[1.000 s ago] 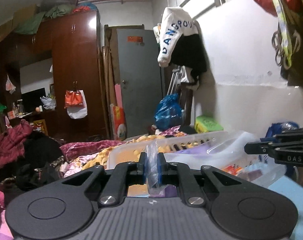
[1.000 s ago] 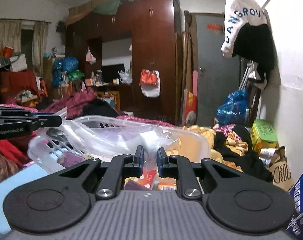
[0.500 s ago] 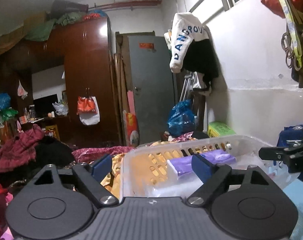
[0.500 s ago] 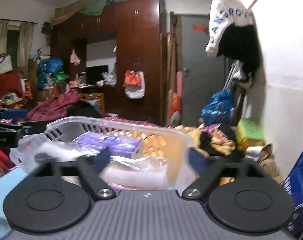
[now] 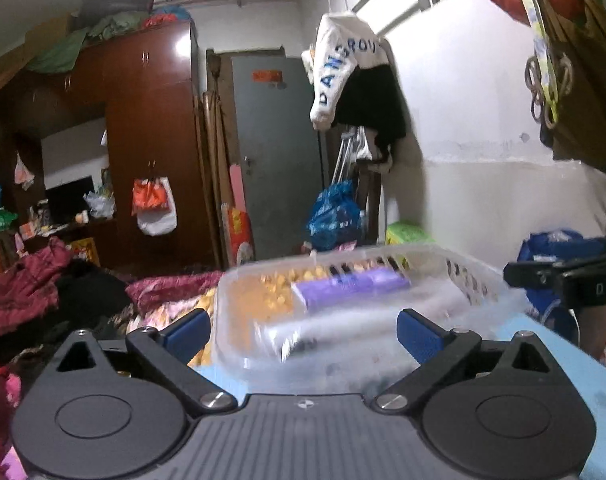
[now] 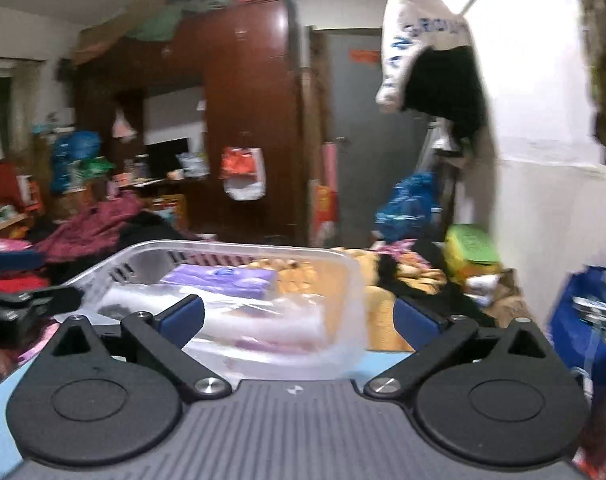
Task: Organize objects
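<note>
A clear plastic basket [image 5: 471, 276] [image 6: 351, 276] stands on a light blue surface [image 5: 583, 364] in front of both grippers. In it lie a purple pack [image 5: 351, 290] [image 6: 223, 280] and a clear plastic bag [image 6: 271, 320] with items inside. My left gripper [image 5: 303, 332] is open and empty just short of the basket's near wall. My right gripper [image 6: 299, 320] is open and empty, its fingers apart in front of the basket's near right corner. The right gripper shows at the right edge of the left wrist view [image 5: 567, 276]; the left gripper shows at the left edge of the right wrist view [image 6: 27, 304].
Piles of clothes [image 5: 35, 288] and yellow bedding [image 6: 387, 280] lie beyond the basket. A brown wardrobe [image 5: 151, 152] and a grey door [image 5: 279, 148] stand at the back. A white wall [image 5: 483, 160] with hung clothes is to the right. A blue bag [image 6: 583, 320] sits low right.
Both grippers were shut on the clear plastic bag above the basket. Both have opened and let it go; the bag now lies in the basket and both grippers have drawn back a little.
</note>
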Demonstrator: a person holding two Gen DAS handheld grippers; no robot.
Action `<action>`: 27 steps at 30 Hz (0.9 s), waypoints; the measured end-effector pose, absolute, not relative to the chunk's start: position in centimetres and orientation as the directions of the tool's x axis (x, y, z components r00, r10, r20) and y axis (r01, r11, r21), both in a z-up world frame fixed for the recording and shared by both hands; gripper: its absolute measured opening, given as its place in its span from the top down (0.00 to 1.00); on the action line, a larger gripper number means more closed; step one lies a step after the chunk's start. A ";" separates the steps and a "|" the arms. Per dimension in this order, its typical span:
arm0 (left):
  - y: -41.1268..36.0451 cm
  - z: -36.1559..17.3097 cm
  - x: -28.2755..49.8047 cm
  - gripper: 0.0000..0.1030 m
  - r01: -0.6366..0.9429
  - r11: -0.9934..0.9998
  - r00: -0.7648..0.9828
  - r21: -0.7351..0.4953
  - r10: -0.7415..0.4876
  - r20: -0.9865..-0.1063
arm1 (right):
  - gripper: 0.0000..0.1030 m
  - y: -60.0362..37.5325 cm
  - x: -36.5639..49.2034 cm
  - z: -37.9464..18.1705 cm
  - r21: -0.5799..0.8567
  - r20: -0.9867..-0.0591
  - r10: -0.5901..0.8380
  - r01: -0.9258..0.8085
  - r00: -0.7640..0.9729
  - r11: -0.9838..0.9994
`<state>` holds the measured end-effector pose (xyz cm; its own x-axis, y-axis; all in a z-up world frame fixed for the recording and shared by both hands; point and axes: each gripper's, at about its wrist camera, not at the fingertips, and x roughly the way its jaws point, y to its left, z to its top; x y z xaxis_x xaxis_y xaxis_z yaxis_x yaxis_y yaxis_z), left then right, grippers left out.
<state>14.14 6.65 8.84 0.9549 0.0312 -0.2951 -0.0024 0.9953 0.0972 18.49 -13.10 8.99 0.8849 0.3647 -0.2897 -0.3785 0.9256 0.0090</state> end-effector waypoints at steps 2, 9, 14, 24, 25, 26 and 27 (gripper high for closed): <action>6.2 8.8 12.5 0.02 0.002 0.995 0.953 0.101 0.029 -0.302 | 0.00 -13.4 16.6 8.8 -0.014 -0.290 0.376 -0.397 0.880 0.918; 4.6 7.8 4.8 0.02 -0.005 0.998 0.967 0.057 0.019 -0.253 | 0.00 -15.3 9.6 7.5 0.079 -0.316 0.439 -0.438 0.841 0.895; 3.4 6.4 2.9 0.02 -0.005 0.997 0.956 0.076 0.027 -0.291 | 0.00 -15.4 6.5 6.2 0.043 -0.272 0.401 -0.406 0.875 0.913; 3.4 6.1 2.5 0.02 -0.023 0.998 0.956 0.054 0.038 -0.291 | 0.00 -14.9 8.0 6.4 0.066 -0.291 0.400 -0.399 0.869 0.915; 3.4 6.2 2.5 0.02 -0.025 0.998 0.956 0.049 0.038 -0.290 | 0.00 -15.0 7.9 6.3 0.069 -0.291 0.401 -0.400 0.868 0.914; 3.4 6.2 2.5 0.02 -0.022 0.999 0.957 0.047 0.035 -0.289 | 0.00 -15.0 8.0 6.3 0.071 -0.292 0.403 -0.401 0.867 0.913; 3.4 6.2 2.5 0.02 -0.020 0.999 0.957 0.048 0.033 -0.290 | 0.00 -15.0 7.8 6.2 0.073 -0.292 0.404 -0.401 0.867 0.913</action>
